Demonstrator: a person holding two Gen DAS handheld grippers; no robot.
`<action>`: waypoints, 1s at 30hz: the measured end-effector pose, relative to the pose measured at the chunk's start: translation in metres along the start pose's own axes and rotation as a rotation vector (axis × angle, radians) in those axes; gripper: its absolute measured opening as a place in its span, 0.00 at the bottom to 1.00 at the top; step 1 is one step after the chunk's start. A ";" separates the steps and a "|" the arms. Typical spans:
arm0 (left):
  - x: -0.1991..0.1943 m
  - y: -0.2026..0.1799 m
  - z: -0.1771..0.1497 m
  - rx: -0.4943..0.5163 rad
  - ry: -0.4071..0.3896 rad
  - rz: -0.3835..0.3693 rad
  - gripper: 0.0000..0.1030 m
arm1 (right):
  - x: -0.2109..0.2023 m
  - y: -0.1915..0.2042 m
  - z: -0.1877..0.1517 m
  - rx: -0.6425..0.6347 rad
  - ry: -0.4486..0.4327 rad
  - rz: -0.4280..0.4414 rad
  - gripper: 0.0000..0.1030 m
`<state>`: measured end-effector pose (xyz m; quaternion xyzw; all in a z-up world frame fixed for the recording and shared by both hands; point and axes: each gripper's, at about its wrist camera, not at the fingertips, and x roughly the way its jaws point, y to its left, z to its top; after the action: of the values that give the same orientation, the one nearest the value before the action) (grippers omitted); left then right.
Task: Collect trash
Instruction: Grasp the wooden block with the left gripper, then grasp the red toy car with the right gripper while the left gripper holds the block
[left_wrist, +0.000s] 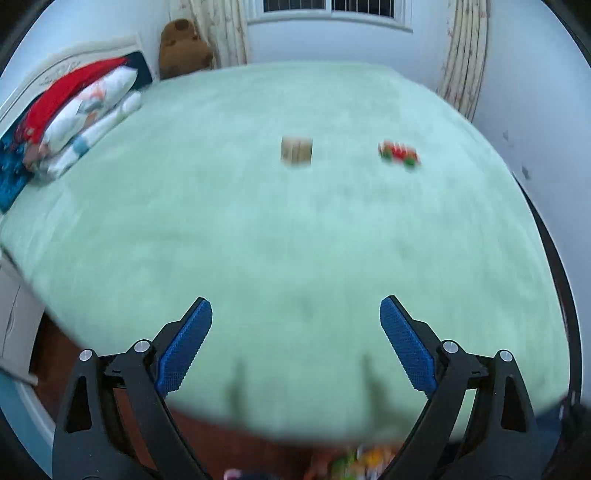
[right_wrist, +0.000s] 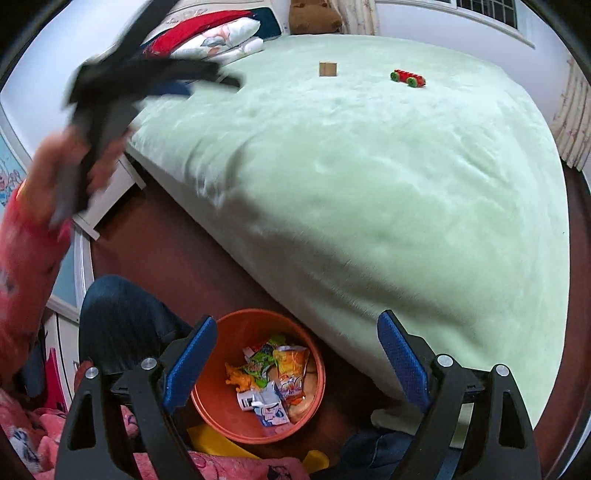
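Note:
An orange bin (right_wrist: 218, 410) stands on the floor by the bed and holds several snack wrappers (right_wrist: 275, 373). My right gripper (right_wrist: 297, 325) is open and empty, hovering above the bin. My left gripper (left_wrist: 295, 308) is open and empty over the near edge of the green bed (left_wrist: 295, 229); in the right wrist view it shows blurred at the upper left (right_wrist: 147, 79), held in a hand. A small brown box (left_wrist: 296, 149) (right_wrist: 328, 69) and a red toy car with green wheels (left_wrist: 399, 154) (right_wrist: 408, 78) lie far out on the bed.
Folded bedding and pillows (left_wrist: 79, 110) are stacked at the headboard, with a brown plush toy (left_wrist: 183, 48) behind. A white bedside cabinet (right_wrist: 107, 199) stands left of the bed. The person's legs in jeans (right_wrist: 122, 317) are beside the bin on the brown floor (right_wrist: 177, 251).

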<state>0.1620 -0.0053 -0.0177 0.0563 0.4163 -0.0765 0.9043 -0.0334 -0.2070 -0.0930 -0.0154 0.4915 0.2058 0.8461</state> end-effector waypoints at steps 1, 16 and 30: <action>0.016 -0.001 0.021 -0.007 -0.009 0.003 0.87 | 0.000 -0.003 0.003 0.008 -0.003 -0.003 0.84; 0.198 0.002 0.157 -0.136 0.095 0.104 0.81 | -0.006 -0.037 0.025 0.095 -0.038 -0.029 0.84; 0.182 0.004 0.142 -0.057 0.085 0.094 0.40 | -0.009 -0.073 0.079 0.116 -0.154 -0.084 0.84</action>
<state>0.3854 -0.0414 -0.0645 0.0535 0.4532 -0.0195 0.8896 0.0542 -0.2589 -0.0575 0.0289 0.4351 0.1421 0.8886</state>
